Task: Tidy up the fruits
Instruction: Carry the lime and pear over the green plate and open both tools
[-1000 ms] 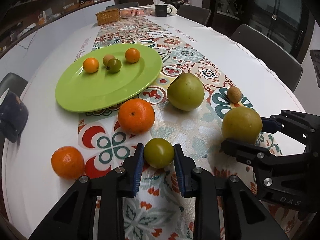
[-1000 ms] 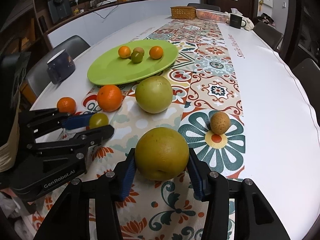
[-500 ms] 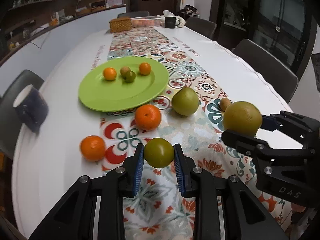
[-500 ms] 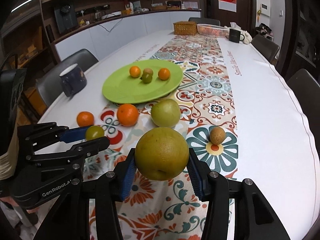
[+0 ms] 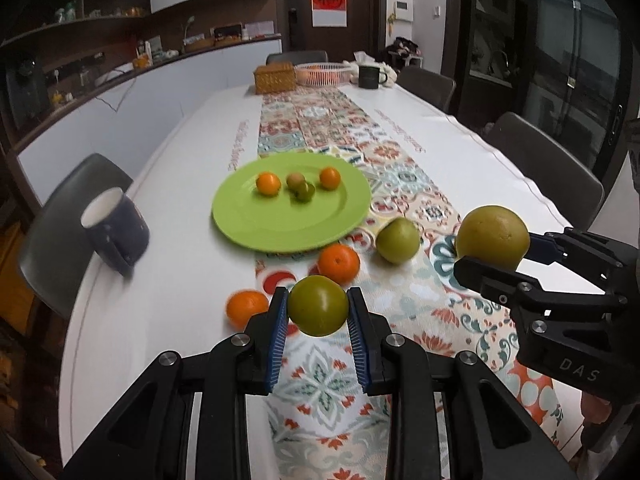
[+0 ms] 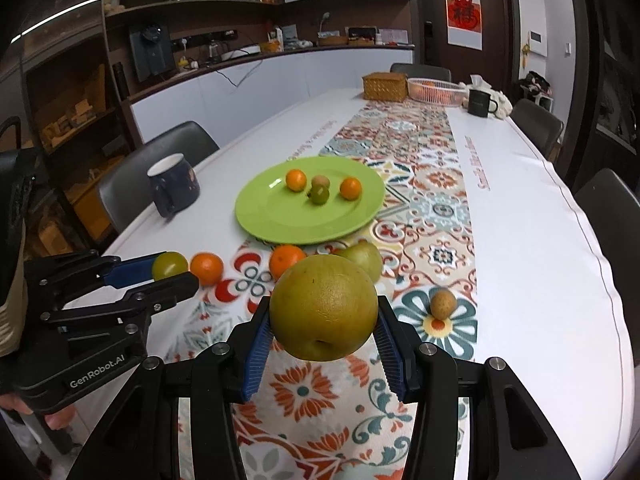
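Green little fruit [image 5: 318, 305] in the left tool [image 5: 318, 320] and big yellow fruit [image 6: 323, 307] in the right tool [image 6: 323, 336], both squeezed tight, now hang higher above the tabletop [image 5: 168, 264], mid-frame, ready for the green plate [image 5: 280, 232].

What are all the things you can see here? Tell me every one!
Green plate: one, bright green, on the table runner.
Small fruits on the plate: four, two orange, one green, one tan.
Oranges: two, orange, on the table before the plate.
Green apple: one, beside the nearer orange.
Small brown fruit: one, on the runner's flower.
Blue mug: one, left of the plate.
Dark mug: one, far end.
Wicker box: one, tan, far end.
White basket: one, far end.
Left gripper: holds small green fruit.
Right gripper: holds big yellow-green fruit.
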Action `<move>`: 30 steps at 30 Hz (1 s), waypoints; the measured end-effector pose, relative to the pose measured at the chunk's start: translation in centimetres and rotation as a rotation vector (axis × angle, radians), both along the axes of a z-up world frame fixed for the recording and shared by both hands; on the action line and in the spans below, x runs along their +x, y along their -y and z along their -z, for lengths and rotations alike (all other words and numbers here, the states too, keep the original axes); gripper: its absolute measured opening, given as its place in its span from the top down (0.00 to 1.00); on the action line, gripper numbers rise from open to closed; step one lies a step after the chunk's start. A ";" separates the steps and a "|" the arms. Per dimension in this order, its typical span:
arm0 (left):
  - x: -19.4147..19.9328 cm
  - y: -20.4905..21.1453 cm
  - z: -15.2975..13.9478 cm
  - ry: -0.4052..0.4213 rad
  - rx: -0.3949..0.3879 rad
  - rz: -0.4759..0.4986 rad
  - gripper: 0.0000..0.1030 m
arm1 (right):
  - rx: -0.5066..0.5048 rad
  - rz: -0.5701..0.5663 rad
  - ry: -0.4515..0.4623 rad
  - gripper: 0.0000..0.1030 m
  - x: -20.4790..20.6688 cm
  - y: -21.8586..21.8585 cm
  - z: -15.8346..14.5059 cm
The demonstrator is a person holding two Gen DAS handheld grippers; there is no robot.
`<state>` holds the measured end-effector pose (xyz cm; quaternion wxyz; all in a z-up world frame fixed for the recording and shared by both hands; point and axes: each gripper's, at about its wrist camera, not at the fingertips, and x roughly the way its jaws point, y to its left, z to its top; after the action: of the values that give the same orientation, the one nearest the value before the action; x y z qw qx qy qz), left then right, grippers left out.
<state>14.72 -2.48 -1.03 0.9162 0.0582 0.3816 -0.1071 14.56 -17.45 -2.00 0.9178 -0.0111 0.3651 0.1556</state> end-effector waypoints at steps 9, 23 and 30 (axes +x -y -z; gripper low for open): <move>1.8 -0.7 -2.4 0.065 0.003 -0.019 0.72 | 0.009 -0.011 0.044 0.52 2.4 -0.9 -1.8; 6.5 -2.4 -3.3 0.085 -0.010 -0.063 0.72 | -0.006 -0.023 0.095 0.52 7.0 -2.9 -3.7; 9.7 -3.3 -2.3 0.064 -0.007 -0.075 0.72 | -0.021 -0.030 0.073 0.52 10.3 -3.8 -2.9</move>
<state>24.43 0.80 1.30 0.9316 0.0440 0.3536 -0.0719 24.82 -13.61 0.89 0.9278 -0.0318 0.3330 0.1651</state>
